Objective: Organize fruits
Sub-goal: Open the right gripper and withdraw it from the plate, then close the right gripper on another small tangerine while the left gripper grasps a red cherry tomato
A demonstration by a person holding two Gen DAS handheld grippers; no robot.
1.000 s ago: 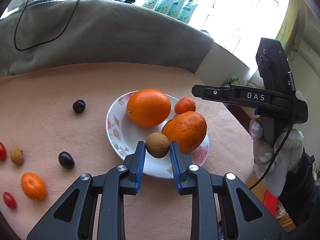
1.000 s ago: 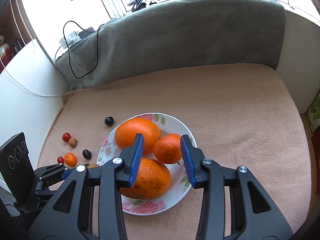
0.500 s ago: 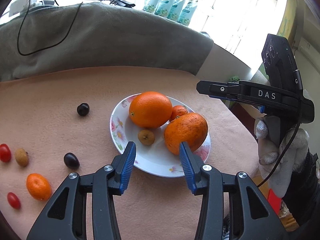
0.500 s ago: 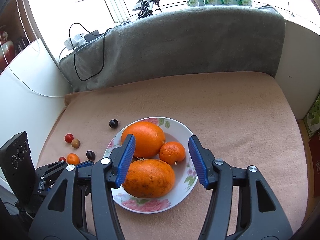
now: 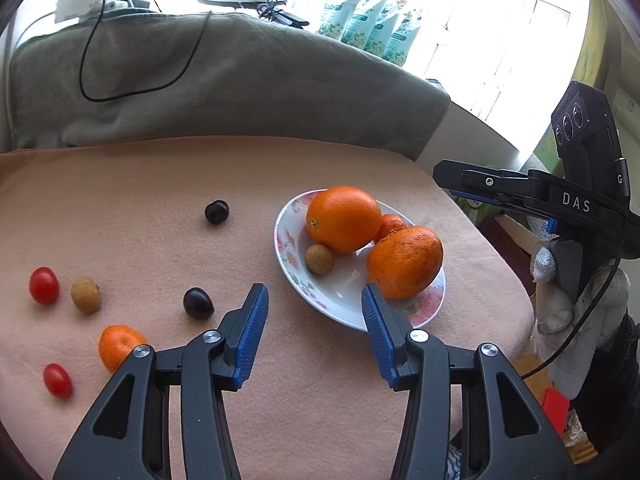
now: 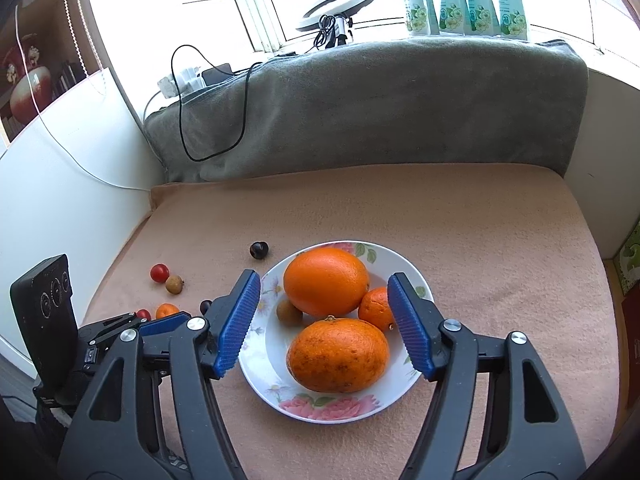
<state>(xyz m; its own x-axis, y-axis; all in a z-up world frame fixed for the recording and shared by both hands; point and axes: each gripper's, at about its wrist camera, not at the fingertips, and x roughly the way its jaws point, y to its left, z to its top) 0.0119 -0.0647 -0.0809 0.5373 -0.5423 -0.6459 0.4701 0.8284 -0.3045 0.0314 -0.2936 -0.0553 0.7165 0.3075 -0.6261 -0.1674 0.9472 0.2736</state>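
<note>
Hovering short of the plate [image 5: 292,268], the left gripper [image 5: 314,312] has jaws spread, just been opening, nothing between them. Right gripper [image 6: 324,312] likewise opening, empty, above the plate. Small brown fruit [image 5: 319,259] lies on the plate beside two oranges (a smaller one behind); other fruit scattered on the cloth [image 5: 140,208].

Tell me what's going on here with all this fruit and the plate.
A person holding two hand-held grippers is sorting fruit onto a floral plate. The left gripper and right gripper have both just been opening and hold nothing. The plate carries a big orange, a speckled orange, a small tangerine and a brown longan. Two cherry tomatoes, another longan, two dark fruits and a small tangerine lie on the pink cloth beside it.
</note>
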